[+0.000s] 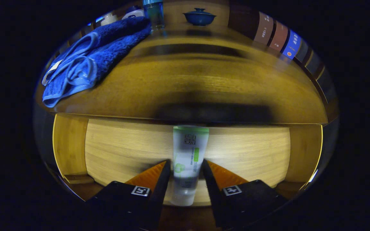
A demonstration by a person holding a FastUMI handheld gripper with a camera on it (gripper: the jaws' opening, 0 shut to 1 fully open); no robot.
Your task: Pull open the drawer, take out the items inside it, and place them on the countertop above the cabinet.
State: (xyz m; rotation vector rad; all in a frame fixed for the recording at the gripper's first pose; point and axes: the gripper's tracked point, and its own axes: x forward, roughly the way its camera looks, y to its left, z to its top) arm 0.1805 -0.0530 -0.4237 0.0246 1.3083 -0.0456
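Gripper (186, 173) clamped on a tube (188, 160) by its middle, held over the open drawer (124, 150). At far left, a towel (88, 61) lies on the worktop (204, 83). Light, soft and likely slick, the tube suits a mid-body grasp.

1. We see our gripper (186, 166) closed on a white tube (188, 160) with a green band at its far end; both fingers press its sides.
2. Under the tube lies the open drawer (124, 150), its pale wooden floor spreading from 9 to 3 o'clock.
3. Beyond it, at 12 o'clock, stretches the wooden countertop (204, 83).
4. A folded blue towel (92, 61) rests on the countertop at 10 o'clock.
5. A blue lidded bowl (199, 17) stands far back at 12 o'clock, with a bottle (154, 12) just beside the towel's far end.
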